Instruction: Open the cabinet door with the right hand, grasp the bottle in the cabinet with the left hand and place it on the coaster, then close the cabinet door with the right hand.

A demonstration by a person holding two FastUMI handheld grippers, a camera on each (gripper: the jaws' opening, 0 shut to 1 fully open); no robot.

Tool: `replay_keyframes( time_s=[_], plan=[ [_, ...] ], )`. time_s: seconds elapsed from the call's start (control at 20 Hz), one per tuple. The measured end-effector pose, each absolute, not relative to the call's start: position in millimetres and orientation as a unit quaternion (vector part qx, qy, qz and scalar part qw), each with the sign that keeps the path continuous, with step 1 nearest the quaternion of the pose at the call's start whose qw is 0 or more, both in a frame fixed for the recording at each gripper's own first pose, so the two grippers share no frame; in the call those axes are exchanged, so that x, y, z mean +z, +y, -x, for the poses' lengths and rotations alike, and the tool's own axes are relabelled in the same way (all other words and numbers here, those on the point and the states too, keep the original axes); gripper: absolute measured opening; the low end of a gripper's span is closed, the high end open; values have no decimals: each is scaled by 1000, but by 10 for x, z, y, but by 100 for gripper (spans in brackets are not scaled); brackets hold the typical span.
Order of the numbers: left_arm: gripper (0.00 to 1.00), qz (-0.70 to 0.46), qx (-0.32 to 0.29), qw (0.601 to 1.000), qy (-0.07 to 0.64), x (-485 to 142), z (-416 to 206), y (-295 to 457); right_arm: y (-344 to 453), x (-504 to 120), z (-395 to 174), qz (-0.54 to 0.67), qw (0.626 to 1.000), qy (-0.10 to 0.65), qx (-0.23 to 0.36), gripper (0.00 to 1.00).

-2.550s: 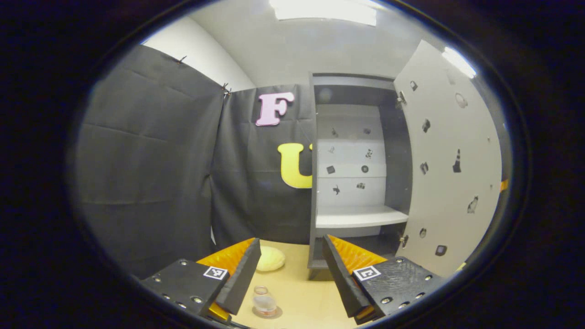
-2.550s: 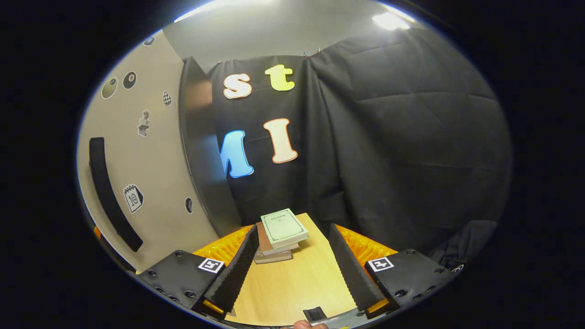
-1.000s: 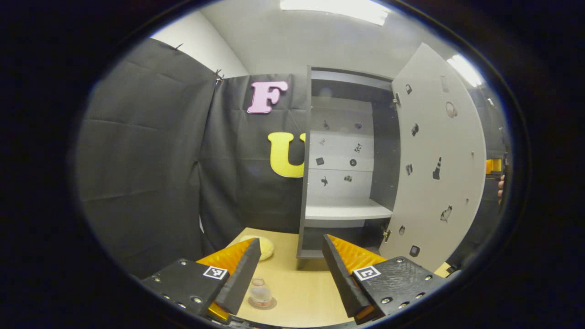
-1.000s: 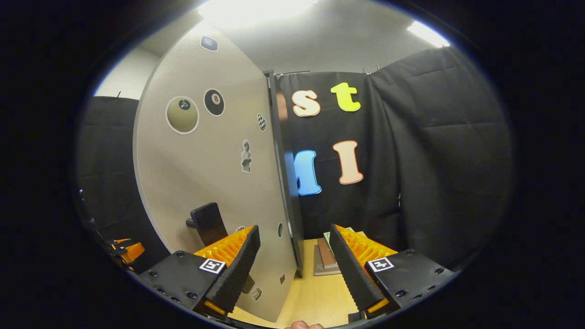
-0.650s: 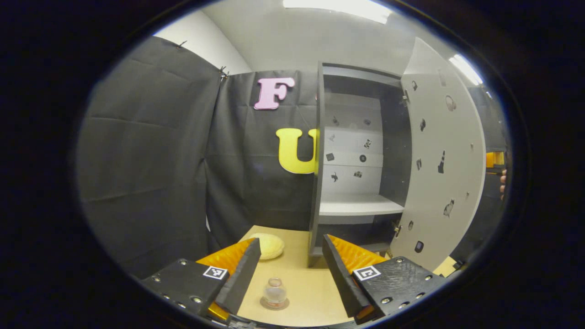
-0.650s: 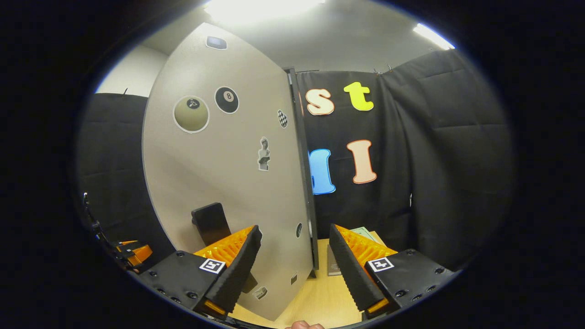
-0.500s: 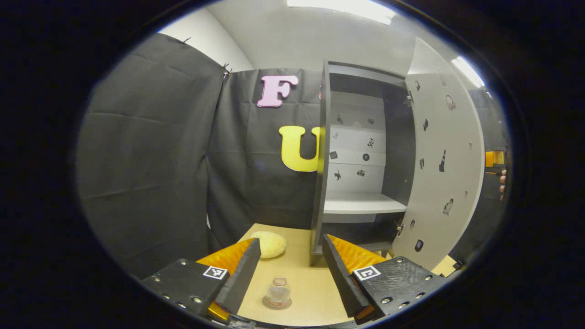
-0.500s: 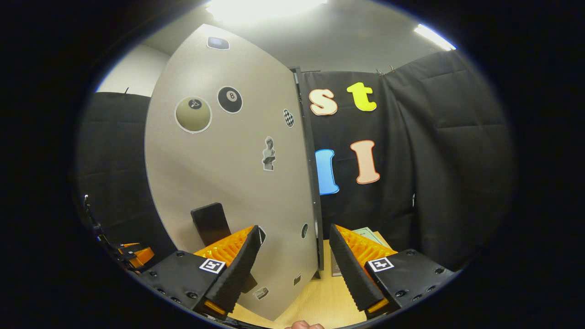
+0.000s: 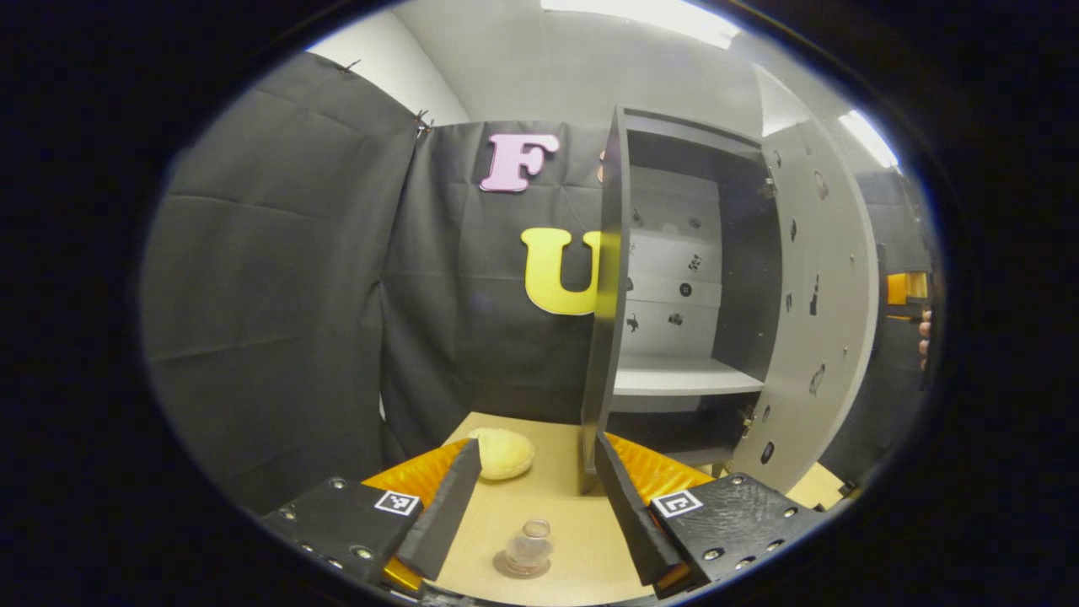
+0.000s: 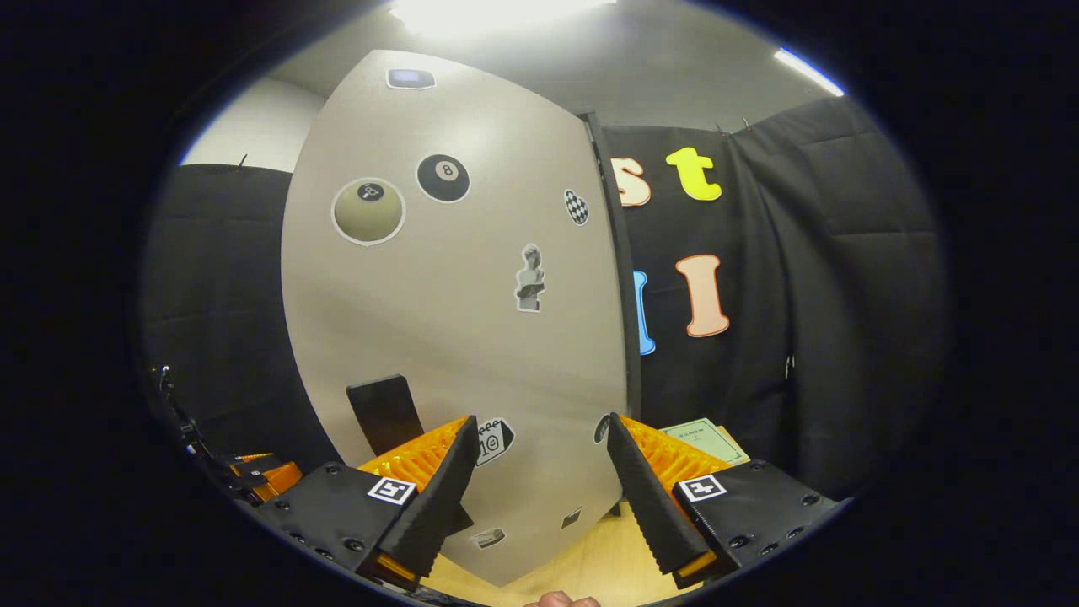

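Standing upright on a round coaster [image 9: 524,566] on the smooth wooden table [image 9: 560,472], a small clear bottle [image 9: 529,548] is seen between the spread fingers of the left hand-held gripper [image 9: 531,497], untouched by them. Beyond it, a pale rounded lump [image 9: 501,453] is seen beside the dark cabinet [image 9: 609,278], whose flat grey door [image 10: 472,337], dotted with stickers, is partly open. The right hand-held gripper [image 10: 539,485] is held spread before the door's outer face, near its dark handle [image 10: 383,413]; contact cannot be told.
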State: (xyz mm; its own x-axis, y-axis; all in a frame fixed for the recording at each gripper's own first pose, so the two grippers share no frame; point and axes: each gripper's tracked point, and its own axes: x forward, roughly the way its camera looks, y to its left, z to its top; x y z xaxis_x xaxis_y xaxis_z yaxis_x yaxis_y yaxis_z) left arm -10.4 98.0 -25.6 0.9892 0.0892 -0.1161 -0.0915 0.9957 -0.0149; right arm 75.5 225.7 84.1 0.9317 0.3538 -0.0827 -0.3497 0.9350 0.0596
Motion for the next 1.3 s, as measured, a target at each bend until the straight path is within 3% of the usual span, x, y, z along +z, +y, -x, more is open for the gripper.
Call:
replay_keyframes(
  time_s=[0.6, 0.85, 0.95, 1.05, 1.3],
  plan=[
    [82, 27, 37, 997, 69, -411, -253, 1467, 2877, 749, -862, -9, 973, 57, 225, 98],
    [82, 25, 26, 997, 63, -328, -402, 1305, 2362, 717, -919, 10, 984, 44, 173, 98],
    [87, 20, 9, 998, 51, -190, -437, 1138, 2058, 714, -932, 2, 989, 39, 145, 98],
    [82, 3, 3, 999, 41, -54, -466, 974, 1728, 680, -923, 4, 992, 35, 125, 98],
    [84, -4, -1, 1000, 21, 260, -415, 543, 1099, 597, -816, -9, 993, 46, 112, 98]
  ],
)
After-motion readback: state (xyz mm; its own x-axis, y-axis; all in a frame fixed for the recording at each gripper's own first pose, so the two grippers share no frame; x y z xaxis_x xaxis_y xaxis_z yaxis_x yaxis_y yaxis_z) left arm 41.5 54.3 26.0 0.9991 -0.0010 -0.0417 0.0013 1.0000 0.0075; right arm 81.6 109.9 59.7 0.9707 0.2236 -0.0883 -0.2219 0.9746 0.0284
